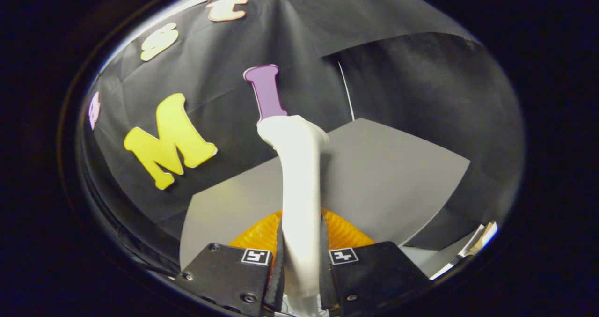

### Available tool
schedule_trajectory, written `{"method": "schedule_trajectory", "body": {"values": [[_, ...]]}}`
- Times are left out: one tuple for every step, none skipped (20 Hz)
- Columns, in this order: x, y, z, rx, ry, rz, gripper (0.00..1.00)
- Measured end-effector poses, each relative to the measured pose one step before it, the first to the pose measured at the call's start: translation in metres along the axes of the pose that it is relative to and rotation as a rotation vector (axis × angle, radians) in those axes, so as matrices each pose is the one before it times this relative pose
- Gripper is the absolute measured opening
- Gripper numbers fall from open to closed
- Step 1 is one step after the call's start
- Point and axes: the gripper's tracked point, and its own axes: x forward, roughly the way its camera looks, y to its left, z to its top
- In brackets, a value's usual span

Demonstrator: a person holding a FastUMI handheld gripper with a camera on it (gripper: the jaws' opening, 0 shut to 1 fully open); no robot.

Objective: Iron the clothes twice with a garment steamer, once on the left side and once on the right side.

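Note:
A white garment steamer (299,181) stands up between my fingers, its handle clamped by both pads and its wider head (292,132) pointing away from me. My gripper (302,256) is shut on that handle. Just behind the fingers, low down, lies an orange ribbed piece of clothing (344,232) on the grey tabletop (398,181). Most of the garment is hidden by the fingers and the steamer. The steamer head is lifted well above the cloth.
The grey table runs ahead and to the right, ending at the black cloth wall (421,83). At the lower right, past the table's edge, some pale flat objects (477,242) show.

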Motion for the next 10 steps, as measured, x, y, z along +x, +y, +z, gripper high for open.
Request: {"method": "schedule_trajectory", "body": {"values": [[-0.01087,0.00558,-0.0022,-0.00891,-0.02069,0.01114,0.33],[-0.01019,0.00633,-0.00247,-0.01312,-0.0158,0.00727,0.33],[-0.01217,0.00728,-0.00377,-0.00882,-0.01702,0.00991,0.33],[-0.01105,0.00795,-0.00328,-0.01169,-0.0146,0.01284,0.33],[-0.01091,0.00787,-0.00483,-0.00797,-0.0127,0.01208,0.33],[-0.01126,0.00809,-0.00345,-0.00986,-0.00943,0.01136,0.33],[-0.01177,0.00807,-0.00386,-0.00827,-0.00902,0.01066,0.33],[-0.01157,0.00776,-0.0028,-0.00547,-0.01122,0.01114,0.33],[-0.0129,0.00768,-0.00271,-0.00467,-0.01205,0.00955,0.33],[-0.01239,0.00764,-0.00181,-0.00552,-0.01299,0.00924,0.33]]}}
